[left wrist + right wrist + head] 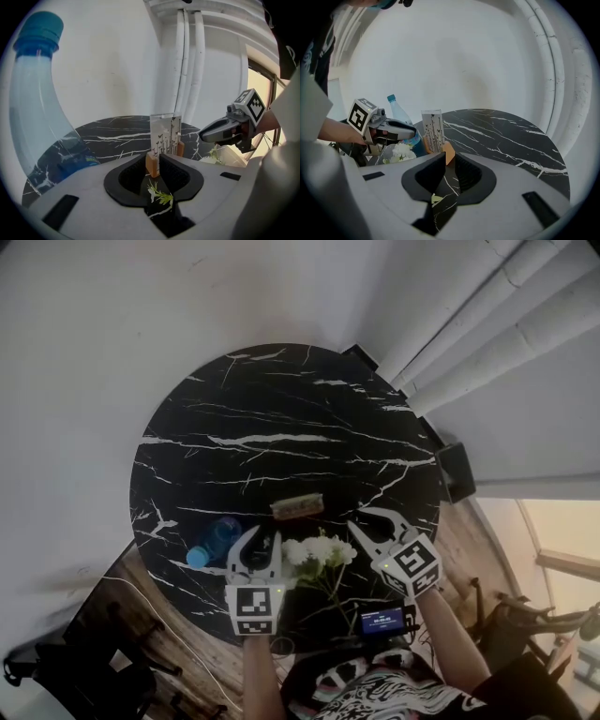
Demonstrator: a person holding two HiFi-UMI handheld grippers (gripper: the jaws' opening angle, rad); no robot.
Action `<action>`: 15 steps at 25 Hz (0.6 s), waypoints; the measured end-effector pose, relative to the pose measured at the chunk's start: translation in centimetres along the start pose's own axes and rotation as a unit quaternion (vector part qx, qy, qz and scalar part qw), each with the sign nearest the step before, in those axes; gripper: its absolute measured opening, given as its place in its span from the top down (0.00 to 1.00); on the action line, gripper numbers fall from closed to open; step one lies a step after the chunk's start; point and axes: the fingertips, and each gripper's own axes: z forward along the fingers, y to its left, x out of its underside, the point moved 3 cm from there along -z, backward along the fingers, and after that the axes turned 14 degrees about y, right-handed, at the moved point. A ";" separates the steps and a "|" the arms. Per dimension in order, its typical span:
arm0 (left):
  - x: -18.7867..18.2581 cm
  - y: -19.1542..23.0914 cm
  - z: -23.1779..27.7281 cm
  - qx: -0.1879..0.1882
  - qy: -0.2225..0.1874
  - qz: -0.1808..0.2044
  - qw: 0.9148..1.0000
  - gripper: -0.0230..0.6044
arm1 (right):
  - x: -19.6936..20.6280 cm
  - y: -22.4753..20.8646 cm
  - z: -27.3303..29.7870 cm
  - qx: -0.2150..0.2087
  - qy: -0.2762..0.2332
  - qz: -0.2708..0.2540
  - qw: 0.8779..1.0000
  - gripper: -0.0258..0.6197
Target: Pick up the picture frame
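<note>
Head view looks down on your round black marble table (281, 409), with the picture frame (298, 507) standing near its near edge. From above the frame reads only as a short brown strip. It sits ahead of both grippers, touching neither.

Your left gripper (260, 535) has its jaws apart with nothing pressed between them. Your right gripper (366, 521) has its jaws drawn together and holds nothing. White flowers (319, 551) lie between the two grippers, their green stems running back toward you. No view shows whether they sit in any vessel.

The one clear container is the plastic water bottle (214, 542), just left of your left gripper. Left gripper view puts it very close at the left edge, with a see-through wall, a blue cap on top and a blue label low down. You can't make out a liquid level in it, so its contents stay uncertain. Right gripper view shows what the head view does not: the bottle stands upright, behind your left gripper.

Both gripper views show the frame's real form, a clear upright pane printed with thin black stems and set in pale wooden blocks. In left gripper view the nearest block sits just beyond the jaw tips, and a green sprig shows through the gap below.

Only the head view shows the small device with a lit blue screen (382, 622) at the table's near rim.
</note>
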 end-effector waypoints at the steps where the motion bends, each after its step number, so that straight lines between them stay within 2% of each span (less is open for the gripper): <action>1: 0.1 0.1 0.3 0.005 0.003 -0.003 1.000 0.83 | -0.1 0.0 0.3 -0.002 0.002 -0.006 1.000 0.92; 3: 0.3 0.1 0.9 0.022 0.011 -0.012 1.000 0.80 | -0.3 0.0 0.9 -0.008 0.009 -0.018 1.000 0.91; 6: 0.6 -0.3 2.1 0.048 0.024 -0.025 0.998 0.75 | -0.2 0.1 2.2 -0.024 0.031 -0.038 0.999 0.78; 15: 1.0 0.2 4.0 0.053 0.049 -0.026 0.997 0.71 | -0.4 0.4 5.4 -0.049 0.060 -0.071 0.994 0.71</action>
